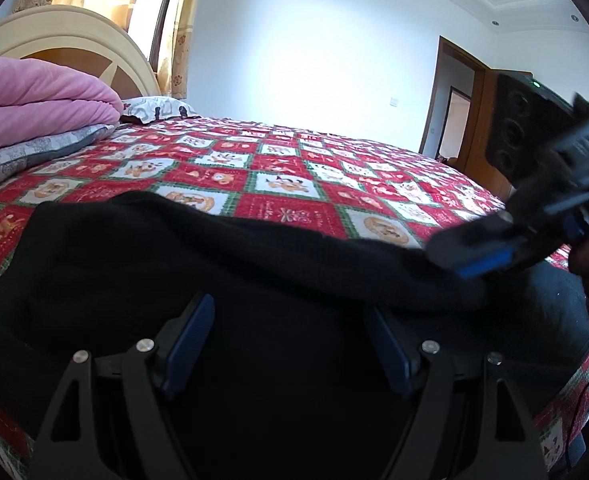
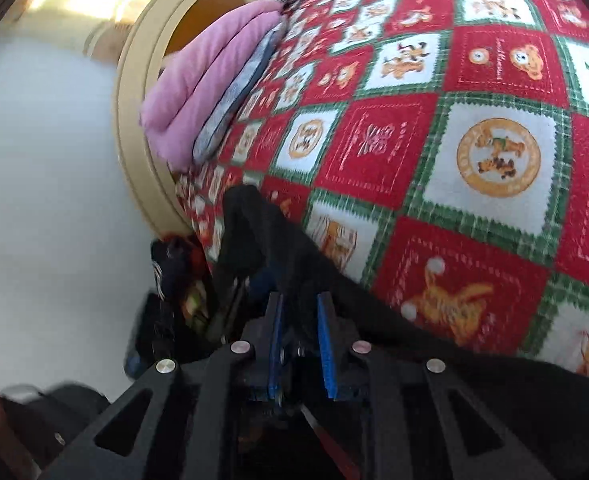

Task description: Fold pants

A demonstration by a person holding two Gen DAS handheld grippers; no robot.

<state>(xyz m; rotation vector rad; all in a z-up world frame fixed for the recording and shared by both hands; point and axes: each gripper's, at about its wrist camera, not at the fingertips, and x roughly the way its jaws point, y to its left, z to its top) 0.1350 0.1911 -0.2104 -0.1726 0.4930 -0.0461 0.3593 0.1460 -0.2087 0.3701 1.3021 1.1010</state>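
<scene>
R tool (image 2: 299, 312) pinching black pants (image 2: 278, 240), L tool (image 1: 290, 344) wide.

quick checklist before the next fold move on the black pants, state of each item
1. Right tool closed on the black fabric pants: ok, fabric sits between its blue pads.
2. Left tool gripping the pants: not ok, its pads stand wide apart over the fabric.
3. Pants lying on the red, white and green patterned bedspread: ok.
4. Bedspread beyond the pants free for folding: ok; the folded pink blanket lies off by the headboard.
5. Pants flat and smooth: cannot tell, the dark fabric hides creases.
</scene>
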